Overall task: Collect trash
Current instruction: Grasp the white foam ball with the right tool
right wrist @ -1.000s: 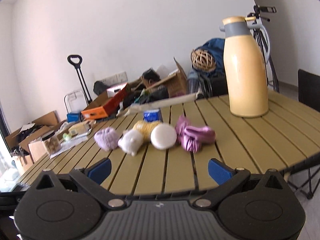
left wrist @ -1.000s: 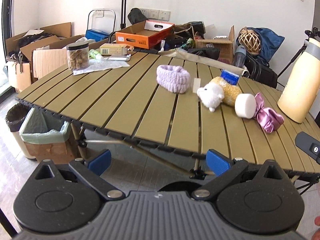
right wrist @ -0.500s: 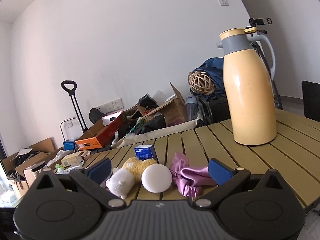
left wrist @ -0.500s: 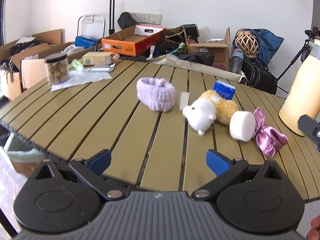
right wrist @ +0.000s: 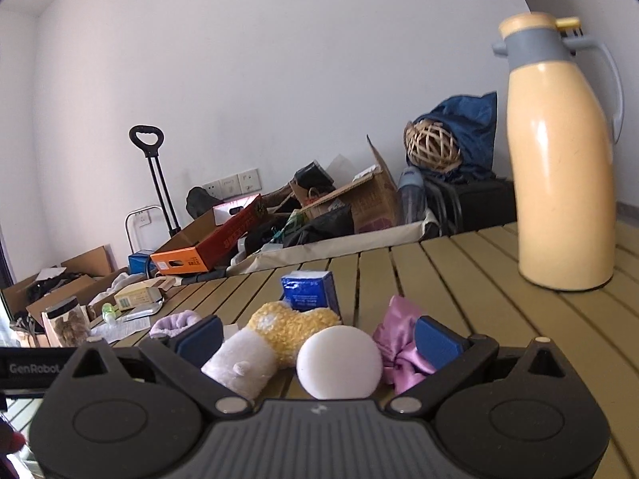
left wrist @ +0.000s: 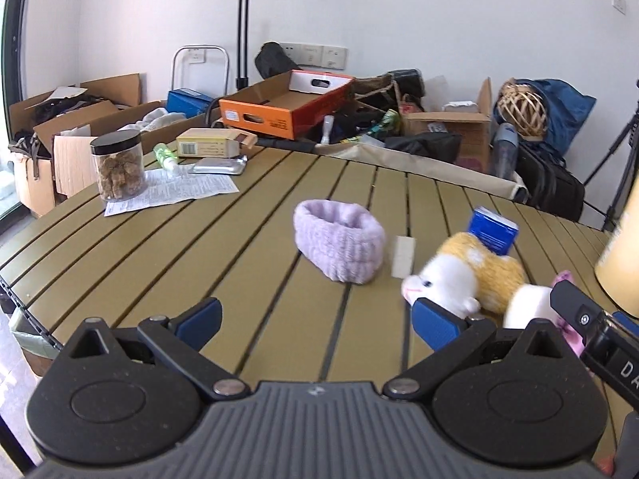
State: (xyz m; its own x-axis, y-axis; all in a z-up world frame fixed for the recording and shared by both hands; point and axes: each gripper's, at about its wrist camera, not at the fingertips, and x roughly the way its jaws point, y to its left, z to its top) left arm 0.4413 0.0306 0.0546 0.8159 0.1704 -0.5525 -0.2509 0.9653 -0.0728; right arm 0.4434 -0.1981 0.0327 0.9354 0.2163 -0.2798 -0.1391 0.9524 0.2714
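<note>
On the olive slatted table (left wrist: 247,239) lie a lavender headband (left wrist: 339,239), a small white paper slip (left wrist: 403,257), a white-and-yellow plush toy (left wrist: 459,279), a blue carton (left wrist: 493,231), a white round puff (left wrist: 527,307) and a pink satin scrunchie (left wrist: 563,279). My left gripper (left wrist: 317,319) is open above the table, short of the headband. My right gripper (right wrist: 318,339) is open and low. The white puff (right wrist: 339,361) and the plush toy (right wrist: 255,359) sit between its fingers, untouched. The blue carton (right wrist: 309,293) stands behind them, and the scrunchie (right wrist: 399,343) lies by the right finger.
A tall yellow thermos (right wrist: 563,159) stands at the table's right. At far left are a jar (left wrist: 118,169), a printed sheet (left wrist: 171,191), a yellow box (left wrist: 215,143) and a foil pack (left wrist: 219,165). Cardboard boxes and bags crowd the floor behind. A bin bag (left wrist: 18,325) shows below the left edge.
Both grippers have moved forward over the table towards the cluster. The right one has dropped low, so the white puff now sits between its open fingers.
</note>
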